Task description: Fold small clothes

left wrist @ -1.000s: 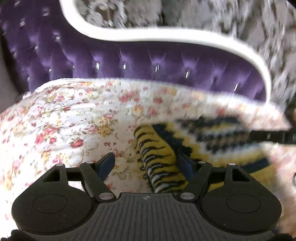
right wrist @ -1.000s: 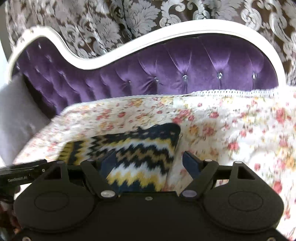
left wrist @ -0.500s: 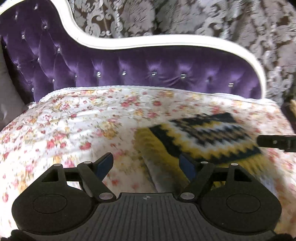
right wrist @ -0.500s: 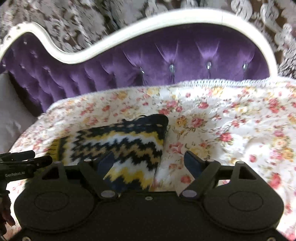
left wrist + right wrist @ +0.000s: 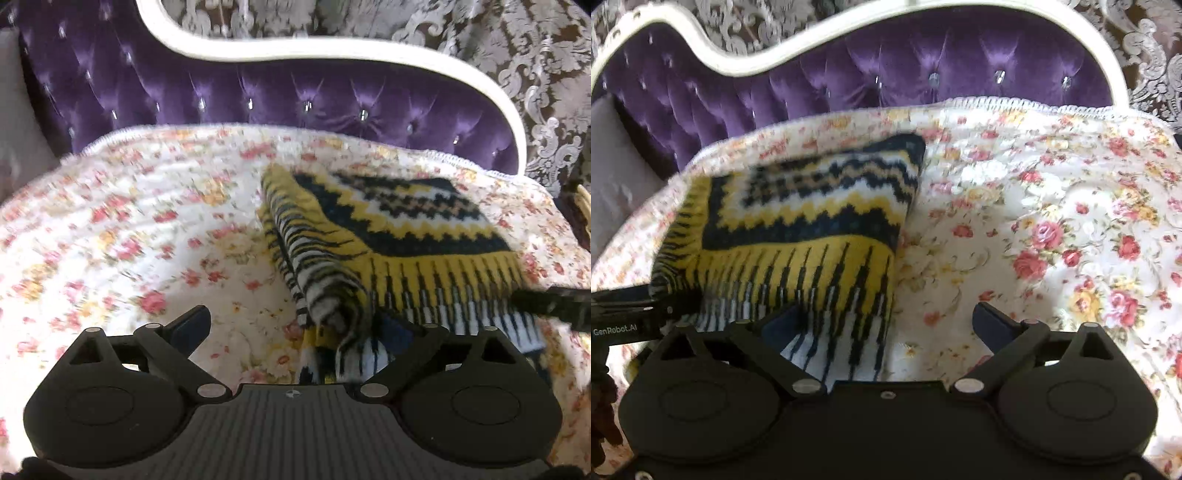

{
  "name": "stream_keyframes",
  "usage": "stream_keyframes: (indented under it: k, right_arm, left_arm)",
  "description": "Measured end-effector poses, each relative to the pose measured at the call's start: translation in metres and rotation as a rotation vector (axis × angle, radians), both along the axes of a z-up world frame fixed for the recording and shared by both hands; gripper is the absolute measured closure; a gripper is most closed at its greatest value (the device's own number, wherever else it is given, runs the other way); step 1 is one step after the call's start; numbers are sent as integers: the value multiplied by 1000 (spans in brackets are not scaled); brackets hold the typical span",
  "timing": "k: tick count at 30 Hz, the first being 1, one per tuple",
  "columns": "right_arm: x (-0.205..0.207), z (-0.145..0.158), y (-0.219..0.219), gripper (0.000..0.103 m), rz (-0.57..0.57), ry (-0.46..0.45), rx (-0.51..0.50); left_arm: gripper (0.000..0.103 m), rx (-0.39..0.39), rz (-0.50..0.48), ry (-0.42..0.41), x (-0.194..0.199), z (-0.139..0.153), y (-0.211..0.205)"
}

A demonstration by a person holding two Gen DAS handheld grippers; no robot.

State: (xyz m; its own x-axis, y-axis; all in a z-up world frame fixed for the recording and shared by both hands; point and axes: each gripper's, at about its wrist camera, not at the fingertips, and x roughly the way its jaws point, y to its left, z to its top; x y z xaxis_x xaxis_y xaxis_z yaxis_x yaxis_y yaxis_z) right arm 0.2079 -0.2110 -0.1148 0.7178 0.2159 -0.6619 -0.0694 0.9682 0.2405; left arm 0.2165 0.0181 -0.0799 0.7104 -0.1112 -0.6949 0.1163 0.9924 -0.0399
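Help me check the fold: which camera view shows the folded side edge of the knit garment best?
The left wrist view. There the yellow, black and white knit garment turns its layered folded edge toward the camera, near that gripper's right finger. The right wrist view shows the garment's patterned top and its straight right side, but no stacked layers.

Knit (image 5: 399,225) lies folded on quilt (image 5: 147,236), quilt spread over sofa seat. Sofa back (image 5: 295,99) behind quilt, curtain (image 5: 535,55) behind that. Left gripper (image 5: 295,328) at knit's left front corner (right gripper (image 5: 890,321) at right front corner).
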Motion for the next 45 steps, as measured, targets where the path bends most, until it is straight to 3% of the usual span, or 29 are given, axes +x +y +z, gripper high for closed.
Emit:
stream_keyframes:
  k: [9,15,18,26,35,45]
  right_arm:
    - [-86,61,6,1,3,-208,16]
    - [-129,74,17,1,40,-251,55]
    - [-149,77,22,1,55,-272,53]
    - [-182,75,33,1,29,-263,3]
    - [-217,74,46,1,-102,-339,-191]
    - [-216,63,38,1,-33,-209,-78]
  left_arm:
    - [7,-26,16,-42,-78,41,-21]
    - [7,78,67,-98,-128,57,-41]
    - [7,84,75,-112,-146,62,-45]
    - [8,43,111,-108,-182,66,-46]
    - [8,20,162,-98,-208,60,-43]
    - [10,33,152,-71,-219,52,-43]
